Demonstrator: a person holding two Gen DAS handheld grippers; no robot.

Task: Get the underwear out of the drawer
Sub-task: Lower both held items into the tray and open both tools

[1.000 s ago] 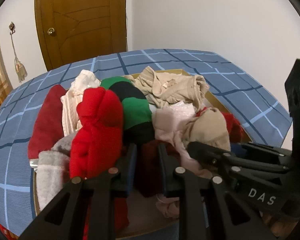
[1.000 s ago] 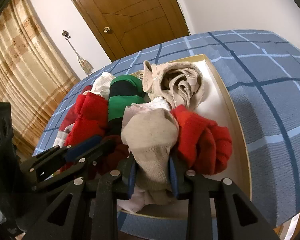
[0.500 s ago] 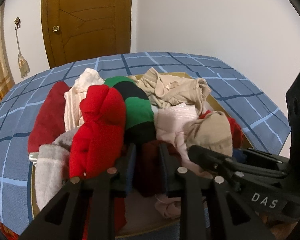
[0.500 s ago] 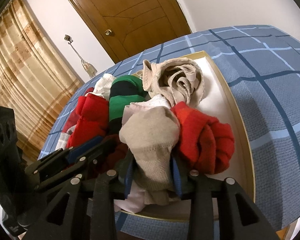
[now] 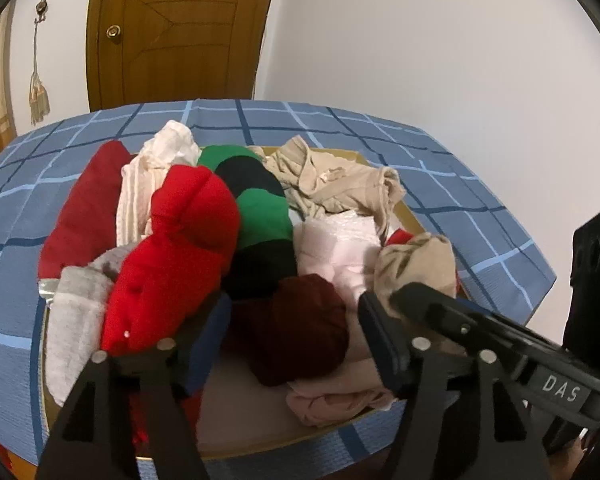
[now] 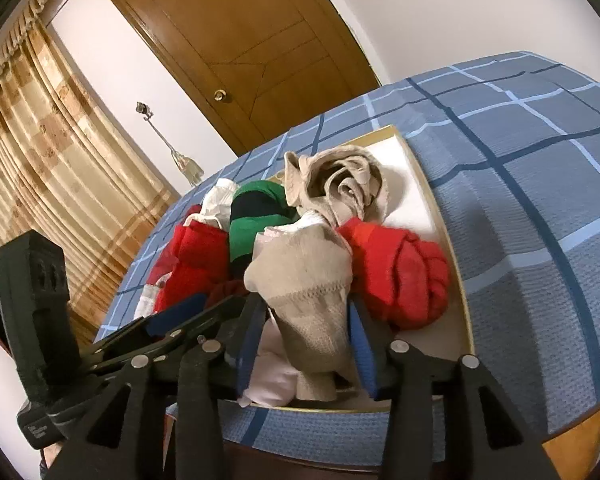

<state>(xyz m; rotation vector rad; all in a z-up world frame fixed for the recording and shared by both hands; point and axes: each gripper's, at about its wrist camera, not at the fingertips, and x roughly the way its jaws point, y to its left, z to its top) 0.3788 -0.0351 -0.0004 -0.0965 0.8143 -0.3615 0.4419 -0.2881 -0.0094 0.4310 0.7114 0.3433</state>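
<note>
Grasp step: my right gripper (image 6: 306,312) jaws clamped on beige knit underwear (image 6: 304,276); left gripper (image 5: 296,336) jaws apart around dark-red bundle (image 5: 300,328). Next: lift clear of shallow wooden drawer (image 6: 440,216).

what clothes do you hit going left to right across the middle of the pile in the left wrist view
dark red garment → bright red bundle → green and black piece → pale pink garment → beige piece beside the right gripper
</note>
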